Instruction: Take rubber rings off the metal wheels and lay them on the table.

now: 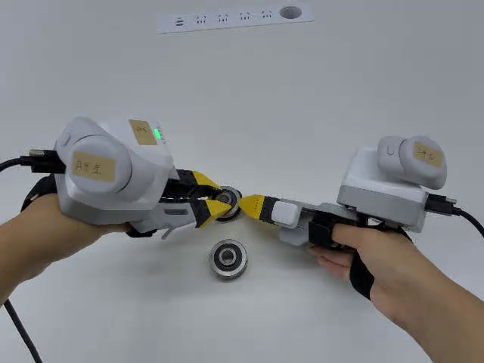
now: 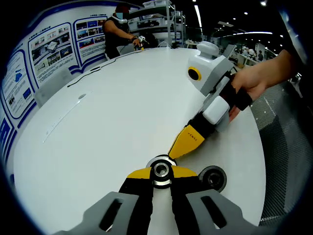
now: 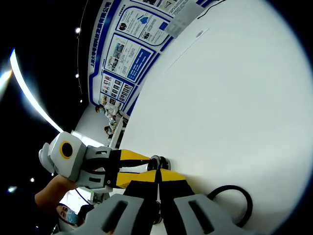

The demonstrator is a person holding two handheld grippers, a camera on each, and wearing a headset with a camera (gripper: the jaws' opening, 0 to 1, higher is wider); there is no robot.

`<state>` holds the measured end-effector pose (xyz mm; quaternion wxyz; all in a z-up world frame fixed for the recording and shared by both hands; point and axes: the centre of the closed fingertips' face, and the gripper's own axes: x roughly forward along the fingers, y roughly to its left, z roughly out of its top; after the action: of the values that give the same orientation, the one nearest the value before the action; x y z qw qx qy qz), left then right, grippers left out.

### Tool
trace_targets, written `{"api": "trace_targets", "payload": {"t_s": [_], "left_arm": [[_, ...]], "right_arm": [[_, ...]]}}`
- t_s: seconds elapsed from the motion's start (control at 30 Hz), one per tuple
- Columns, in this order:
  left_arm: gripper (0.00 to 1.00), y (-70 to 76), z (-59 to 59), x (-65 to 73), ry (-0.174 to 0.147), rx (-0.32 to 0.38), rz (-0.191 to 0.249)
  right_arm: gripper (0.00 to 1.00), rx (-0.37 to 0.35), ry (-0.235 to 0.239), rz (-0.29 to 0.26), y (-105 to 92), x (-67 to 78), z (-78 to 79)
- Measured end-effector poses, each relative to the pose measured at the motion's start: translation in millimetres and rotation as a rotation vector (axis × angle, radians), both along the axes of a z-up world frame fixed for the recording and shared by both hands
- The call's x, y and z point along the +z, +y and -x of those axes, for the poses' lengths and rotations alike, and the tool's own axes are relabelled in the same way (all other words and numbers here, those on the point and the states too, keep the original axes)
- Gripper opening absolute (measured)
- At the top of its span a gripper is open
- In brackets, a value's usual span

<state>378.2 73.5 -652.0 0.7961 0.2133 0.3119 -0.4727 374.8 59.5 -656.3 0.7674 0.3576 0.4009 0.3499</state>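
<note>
Two metal wheels are in play. One wheel is raised off the white surface, clamped between the yellow-tipped jaws of the left hand-held gripper. In the left gripper view that gripper has its jaws drawn in on either side of the wheel, whose hub faces the camera.

The right hand-held gripper reaches in from the opposite side. Its jaws are drawn narrow, almost together, and their yellow tip touches the rim of the clamped wheel. The left gripper view shows the same tip meeting the wheel's upper right edge. In the right gripper view its own jaws lie nearly closed just below the wheel. They seem to nip the wheel's edge, though the contact is too small to make out.

The second wheel lies flat on the surface just below the meeting point, apart from both grippers. It shows beside the left jaws in the left gripper view.

A white power strip lies at the far edge of the surface
</note>
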Motion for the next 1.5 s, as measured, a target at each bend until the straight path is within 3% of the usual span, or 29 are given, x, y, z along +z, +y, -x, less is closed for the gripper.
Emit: {"api": "trace_targets", "payload": {"t_s": [0.63, 0.73, 0.97, 1.5], "left_arm": [[0.12, 0.4, -0.3, 0.0, 0.001, -0.002, -0.002], [0.12, 0.6, -0.6, 0.0, 0.001, -0.001, -0.002], [0.12, 0.8, -0.9, -0.1, 0.0, -0.001, -0.005], [0.12, 0.6, -0.4, -0.2, -0.001, 0.001, -0.001]], "right_arm": [[0.01, 0.016, -0.054, 0.043, 1.8, -0.4, -5.1], [0.01, 0.035, -0.101, 0.075, 2.7, 1.3, -5.5], [0.01, 0.061, -0.15, 0.114, 5.4, 4.0, -5.0], [0.01, 0.096, -0.196, 0.146, 14.1, 8.5, -4.7]]}}
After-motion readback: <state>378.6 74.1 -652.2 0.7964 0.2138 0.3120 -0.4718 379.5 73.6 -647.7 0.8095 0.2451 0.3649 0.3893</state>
